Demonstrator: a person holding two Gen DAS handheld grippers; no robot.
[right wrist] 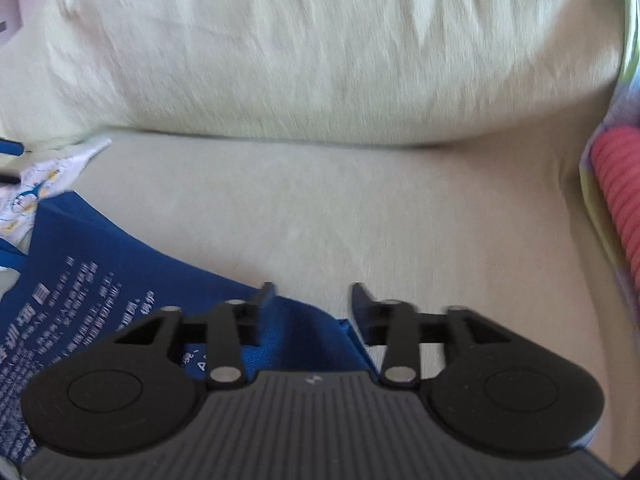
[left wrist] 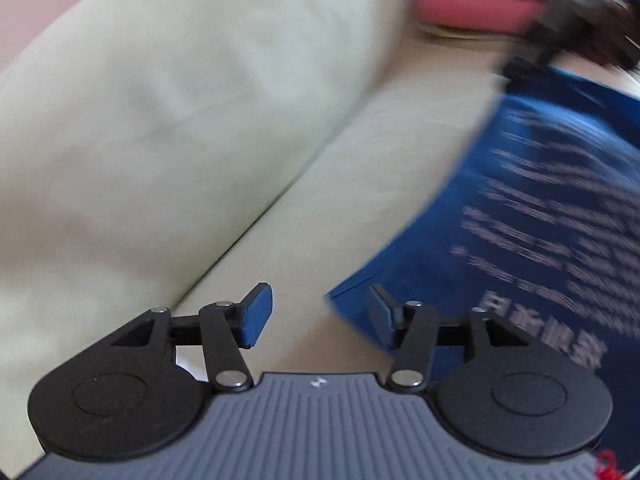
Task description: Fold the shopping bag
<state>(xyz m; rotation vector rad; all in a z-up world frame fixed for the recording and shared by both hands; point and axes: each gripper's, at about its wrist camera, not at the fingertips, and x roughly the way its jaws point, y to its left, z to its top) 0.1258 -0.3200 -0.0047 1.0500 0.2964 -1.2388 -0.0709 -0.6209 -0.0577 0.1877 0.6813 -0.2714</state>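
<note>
A blue shopping bag [left wrist: 532, 216] with white printed text lies flat on a pale green sofa seat [left wrist: 352, 184]. In the left wrist view my left gripper [left wrist: 318, 316] is open, and the bag's near corner lies by its right finger. In the right wrist view the bag [right wrist: 80, 280] fills the lower left. My right gripper [right wrist: 312, 308] is open, with the bag's corner and a blue strap between its fingers. Both views are blurred by motion.
A large pale green back cushion [right wrist: 320, 52] runs behind the seat. A pink ribbed roll [right wrist: 618, 192] and striped fabric lie at the right end. A white patterned cloth [right wrist: 44, 176] lies past the bag's far edge. A dark blurred object [left wrist: 580, 32] shows beyond the bag.
</note>
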